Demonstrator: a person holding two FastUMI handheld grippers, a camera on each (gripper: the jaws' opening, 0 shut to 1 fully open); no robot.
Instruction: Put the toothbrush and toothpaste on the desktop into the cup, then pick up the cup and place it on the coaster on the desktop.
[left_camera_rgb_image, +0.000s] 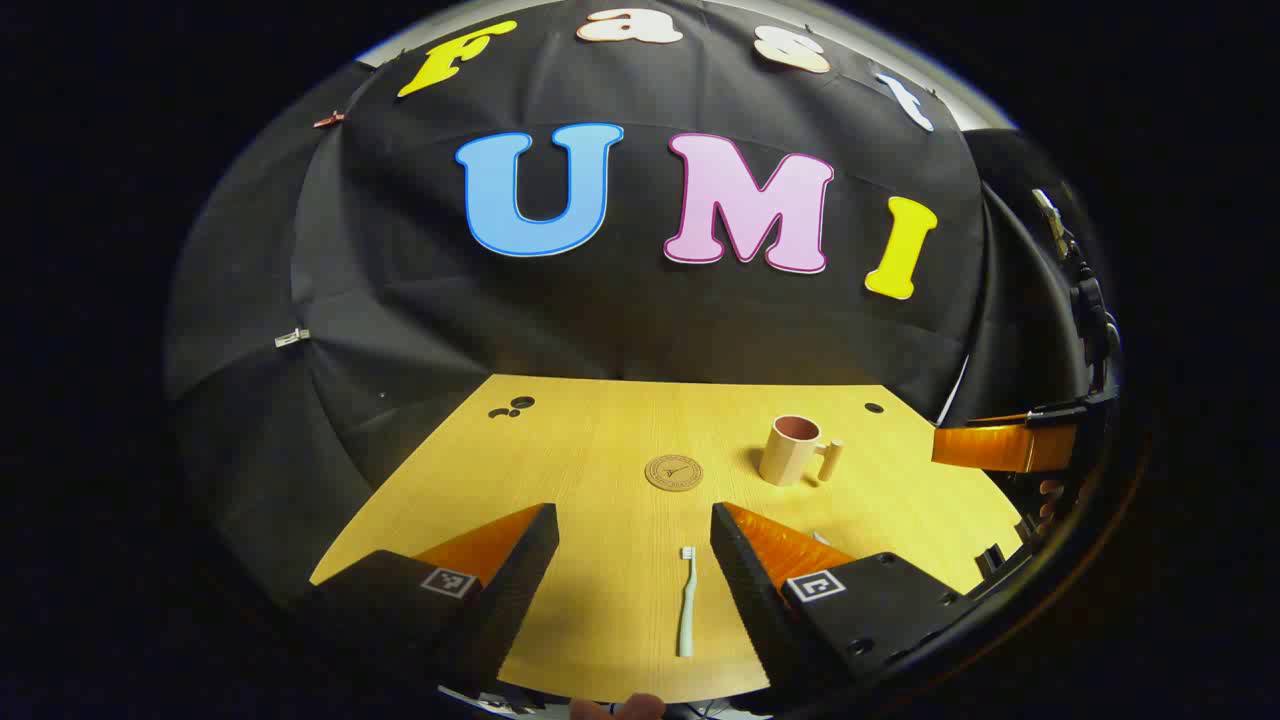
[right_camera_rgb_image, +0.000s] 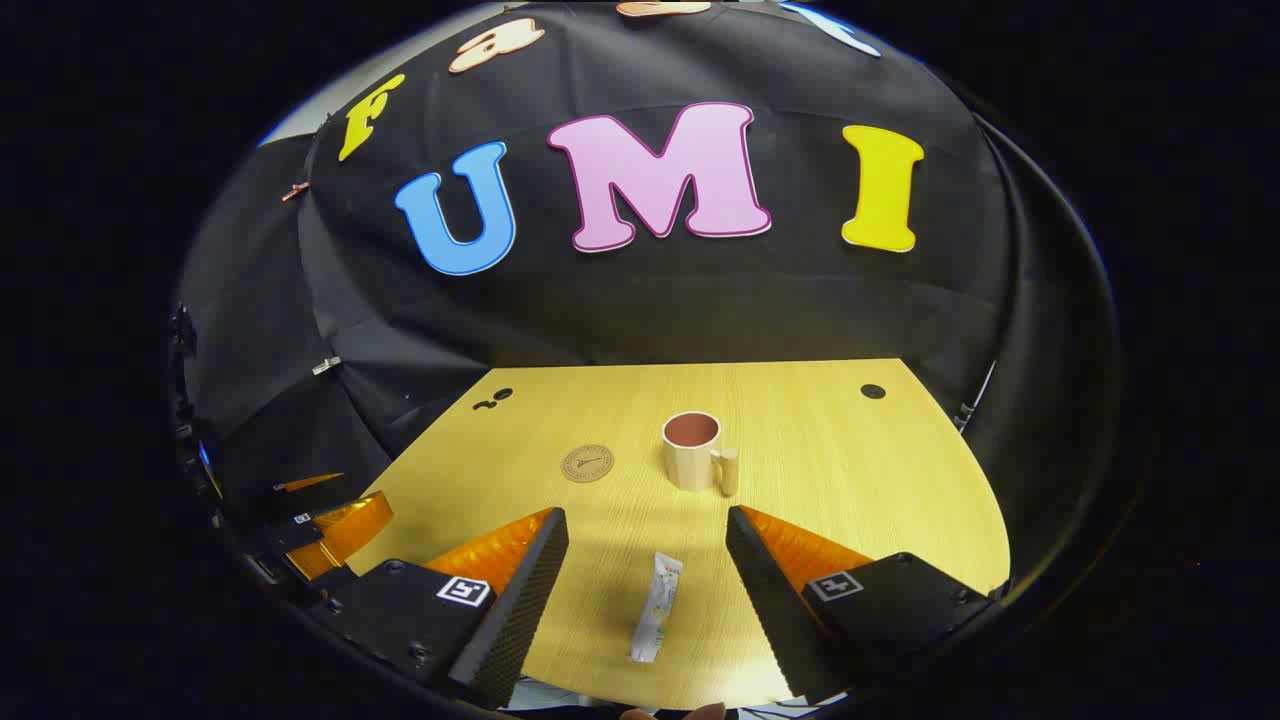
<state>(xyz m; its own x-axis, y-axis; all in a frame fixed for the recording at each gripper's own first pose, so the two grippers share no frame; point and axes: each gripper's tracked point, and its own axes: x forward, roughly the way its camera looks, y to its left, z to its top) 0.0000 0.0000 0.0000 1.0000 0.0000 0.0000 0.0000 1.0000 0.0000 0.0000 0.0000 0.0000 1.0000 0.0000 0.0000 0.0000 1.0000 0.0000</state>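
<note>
A pale toothbrush (left_camera_rgb_image: 686, 604) lies on the wooden desk (left_camera_rgb_image: 600, 450), bristles pointing away, between the spread fingers of my left gripper (left_camera_rgb_image: 634, 525), which is open and above it. In the right gripper view a white toothpaste tube (right_camera_rgb_image: 657, 606) lies between the fingers of my open right gripper (right_camera_rgb_image: 647, 528). A beige cup (left_camera_rgb_image: 792, 450) with a side handle stands upright further back, also seen as the cup (right_camera_rgb_image: 693, 450) in the right gripper view. A round brown coaster (left_camera_rgb_image: 673, 472) lies left of the cup, and the coaster (right_camera_rgb_image: 587, 463) is likewise left of it in the right gripper view.
The other gripper's orange finger (left_camera_rgb_image: 1000, 445) shows at the right edge of the left gripper view, and the left gripper (right_camera_rgb_image: 330, 525) shows at the lower left of the right gripper view. Small dark holes (left_camera_rgb_image: 512, 407) mark the desk's far corners. Black cloth walls the desk.
</note>
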